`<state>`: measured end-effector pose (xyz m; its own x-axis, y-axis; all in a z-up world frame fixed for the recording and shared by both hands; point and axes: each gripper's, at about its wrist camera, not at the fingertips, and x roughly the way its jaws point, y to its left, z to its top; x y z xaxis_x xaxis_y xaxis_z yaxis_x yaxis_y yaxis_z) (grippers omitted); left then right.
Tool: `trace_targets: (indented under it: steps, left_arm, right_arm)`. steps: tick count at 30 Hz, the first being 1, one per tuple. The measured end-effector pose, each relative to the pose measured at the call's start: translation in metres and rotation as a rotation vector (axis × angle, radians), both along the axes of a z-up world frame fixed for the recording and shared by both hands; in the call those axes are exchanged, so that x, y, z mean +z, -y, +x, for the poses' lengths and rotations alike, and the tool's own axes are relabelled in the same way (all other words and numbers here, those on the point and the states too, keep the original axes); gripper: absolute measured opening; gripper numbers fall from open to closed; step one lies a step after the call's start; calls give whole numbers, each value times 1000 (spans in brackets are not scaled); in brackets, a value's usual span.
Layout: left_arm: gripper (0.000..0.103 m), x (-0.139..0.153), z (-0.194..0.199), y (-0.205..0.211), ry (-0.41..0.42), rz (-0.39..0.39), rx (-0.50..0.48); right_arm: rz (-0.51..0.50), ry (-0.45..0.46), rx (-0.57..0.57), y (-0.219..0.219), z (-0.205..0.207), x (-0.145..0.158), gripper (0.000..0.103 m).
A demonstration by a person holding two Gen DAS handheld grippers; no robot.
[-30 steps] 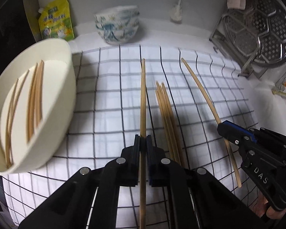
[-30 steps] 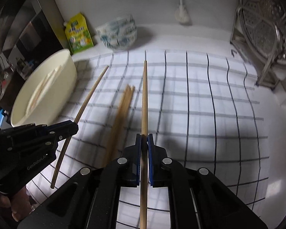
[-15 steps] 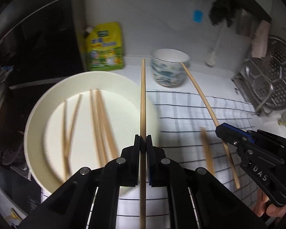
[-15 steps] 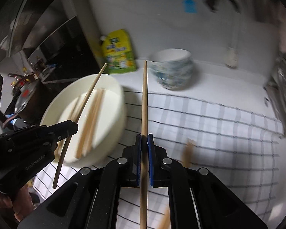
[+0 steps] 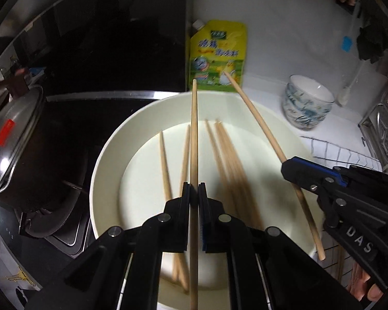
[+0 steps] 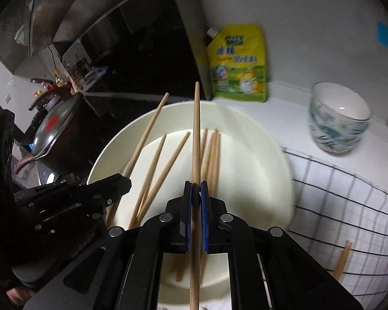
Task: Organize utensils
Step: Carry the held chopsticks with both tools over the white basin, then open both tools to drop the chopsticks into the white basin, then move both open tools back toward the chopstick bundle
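A checked cloth [image 6: 349, 206] covers the counter; a large white bowl [image 5: 111, 155] sits at its left edge, beside a dark stove bearing a lidded pot [image 5: 13, 134]. A patterned cup [image 6: 336, 121] and a yellow pouch [image 6: 238, 64] stand behind the bowl against the wall. The left gripper [image 5: 194, 193] is held over the bowl's near half, its jaws closed on one chopstick [image 5: 194, 134] that runs straight forward between the fingers, its tip reaching past the far rim. The right gripper [image 6: 196, 193] is likewise over the bowl, jaws clamped on a second chopstick [image 6: 196, 134] pointing toward the far rim; in the left wrist view this stick crosses the bowl's right side at a slant. Several loose chopsticks [image 5: 227, 155] lie on the bowl's floor beneath both held sticks, apart from the grippers. A few remaining chopsticks [image 6: 342, 261] lie on the cloth, right of the bowl, only their ends visible.
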<state>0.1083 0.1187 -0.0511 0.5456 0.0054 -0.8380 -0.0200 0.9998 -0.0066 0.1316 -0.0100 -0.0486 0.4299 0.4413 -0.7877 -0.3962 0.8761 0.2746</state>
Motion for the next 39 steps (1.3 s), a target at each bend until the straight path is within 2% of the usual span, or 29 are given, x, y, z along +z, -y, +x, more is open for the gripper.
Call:
trace_targets:
  steps: [5,12,14,16,18,21,25,39]
  left_arm:
    - [7,-19,7,-12,-36,0,-3]
    - [8,-33,14,-17,-74,-16,-10]
    - [12,-36,14,-20,-89,-25,13]
    - [26,-35,14,-24,-95,-27,35]
    - [34,-32,12,-28,-87,-32,41]
    - [63,-24,9,-31,-66,-32,54]
    - [64,-14,4,-32,-39,-38,56]
    - [64,2,-19,-20,-21,-40,60]
  right_arm:
    - [-15,-91,-19,-17,12,-27,7]
    - [-31,-145,-53,-14,13,-45,7]
    - [-27,-144,-63,-10,13,-45,8]
    - [-18,-124,-73,-7,11,-41,21]
    - [-26,-101,-80,-7,9,-36,23]
    - [-23,-83,-91,-3,4,-29,23]
    - [-25,-63,-87,-3,-3,-23,23]
    - [-9,-22,-86,14,-31,-1,25]
